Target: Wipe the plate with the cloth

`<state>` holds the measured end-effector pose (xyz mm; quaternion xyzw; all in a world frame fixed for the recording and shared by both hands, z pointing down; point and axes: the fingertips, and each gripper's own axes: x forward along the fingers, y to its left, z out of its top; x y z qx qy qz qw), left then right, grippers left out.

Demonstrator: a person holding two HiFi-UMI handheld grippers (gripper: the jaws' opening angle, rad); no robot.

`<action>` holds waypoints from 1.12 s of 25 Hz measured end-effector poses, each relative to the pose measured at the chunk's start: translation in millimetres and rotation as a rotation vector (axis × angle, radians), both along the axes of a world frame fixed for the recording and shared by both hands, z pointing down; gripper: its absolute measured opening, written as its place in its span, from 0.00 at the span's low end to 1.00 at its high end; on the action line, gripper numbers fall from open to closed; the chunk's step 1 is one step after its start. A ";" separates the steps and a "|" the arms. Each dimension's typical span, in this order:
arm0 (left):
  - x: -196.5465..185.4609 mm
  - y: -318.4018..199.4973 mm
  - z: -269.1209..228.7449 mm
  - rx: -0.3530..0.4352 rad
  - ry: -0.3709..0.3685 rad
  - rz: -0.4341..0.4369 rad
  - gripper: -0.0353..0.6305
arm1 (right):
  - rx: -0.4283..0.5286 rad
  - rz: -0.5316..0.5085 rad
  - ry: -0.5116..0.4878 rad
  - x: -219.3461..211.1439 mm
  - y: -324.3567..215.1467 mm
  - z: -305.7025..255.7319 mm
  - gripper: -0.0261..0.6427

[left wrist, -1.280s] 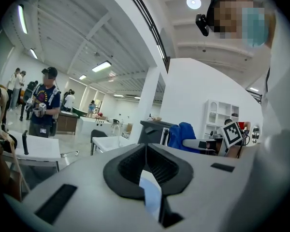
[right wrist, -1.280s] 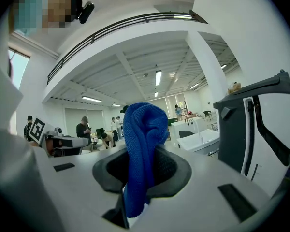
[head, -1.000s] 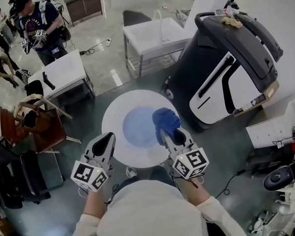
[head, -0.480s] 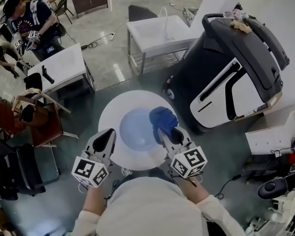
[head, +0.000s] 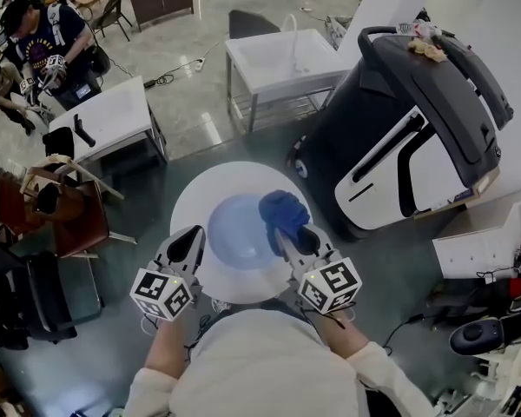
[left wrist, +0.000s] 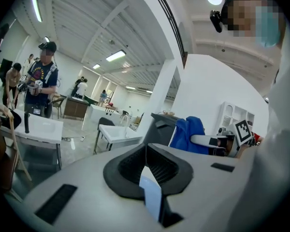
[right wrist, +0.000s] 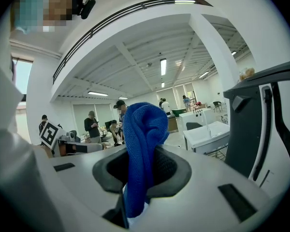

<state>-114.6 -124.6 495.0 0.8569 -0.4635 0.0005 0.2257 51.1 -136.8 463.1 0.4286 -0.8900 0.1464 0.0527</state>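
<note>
A pale blue plate (head: pixel 234 230) lies in the middle of a small round white table (head: pixel 191 200). My right gripper (head: pixel 288 233) is shut on a bunched blue cloth (head: pixel 284 208), which hangs over the plate's right rim. In the right gripper view the cloth (right wrist: pixel 142 144) stands up out of the shut right gripper (right wrist: pixel 139 170). My left gripper (head: pixel 191 237) is over the table's left part, just left of the plate, and is shut. In the left gripper view the left gripper (left wrist: pixel 147 170) shows only a thin pale sliver between its jaws, and the cloth (left wrist: pixel 187 134) shows beyond.
A big black and white machine (head: pixel 408 129) stands close to the table's right. A white sink stand (head: pixel 278 59) is behind, a white table (head: pixel 104 124) and a wooden chair (head: pixel 61 207) to the left. People (head: pixel 43 42) stand at the far upper left.
The right gripper has carried the cloth a little to the left, further over the plate's right rim. The left gripper has shifted slightly beside the plate and stays shut.
</note>
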 end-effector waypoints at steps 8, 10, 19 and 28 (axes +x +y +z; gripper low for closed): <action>11.0 2.1 55.4 -0.174 0.014 0.016 0.11 | -0.030 -0.017 -0.010 0.4 2.0 6.9 0.18; 15.8 3.5 72.7 -0.212 -0.011 0.028 0.11 | -0.038 -0.020 -0.011 2.6 2.9 9.5 0.18; 18.2 11.4 140.5 -0.364 -0.073 0.025 0.11 | -0.073 -0.003 -0.020 7.6 4.5 19.0 0.18; 9.1 14.8 187.8 -0.487 -0.084 -0.002 0.11 | -0.082 -0.005 -0.012 5.1 6.1 22.1 0.18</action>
